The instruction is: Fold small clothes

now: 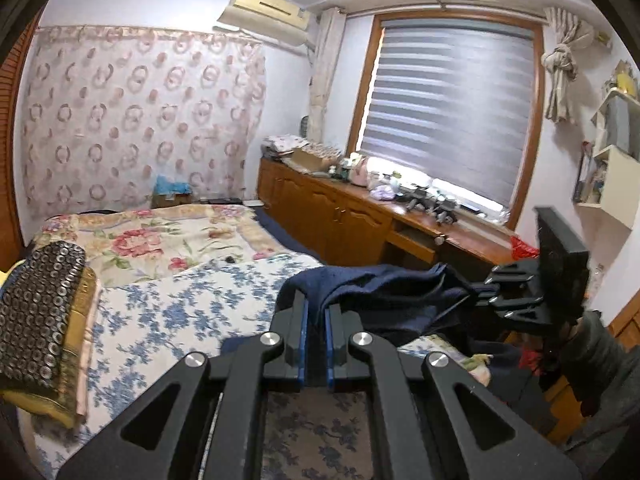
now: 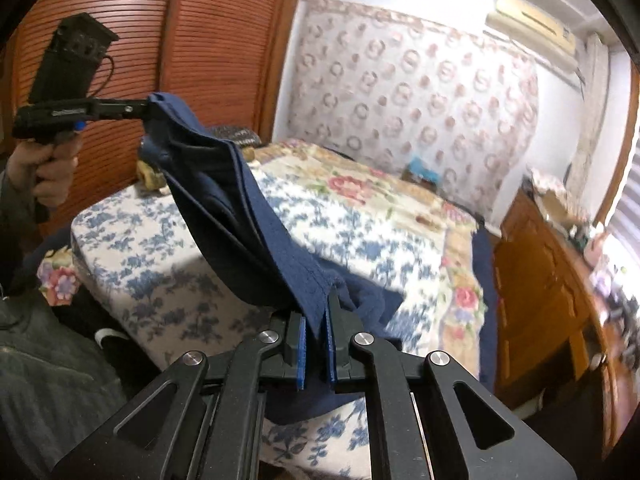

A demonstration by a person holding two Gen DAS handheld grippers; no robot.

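A navy blue garment (image 1: 384,296) hangs stretched in the air between both grippers, above the bed's blue-flowered sheet (image 1: 180,312). My left gripper (image 1: 316,300) is shut on one edge of it. The right gripper (image 1: 486,292) grips the other end at the right of the left wrist view. In the right wrist view the garment (image 2: 240,208) runs doubled, from my right gripper (image 2: 318,312), shut on its near edge, up to the left gripper (image 2: 144,110), which pinches a corner. A hand (image 2: 44,176) holds that gripper's handle.
A wooden cabinet (image 1: 332,216) with clutter on top lines the window side of the bed. A beaded mat over a pillow (image 1: 36,312) lies at the bed's left. A louvred wooden wardrobe (image 2: 160,40) stands behind. The person's dark sleeve (image 2: 40,360) is at lower left.
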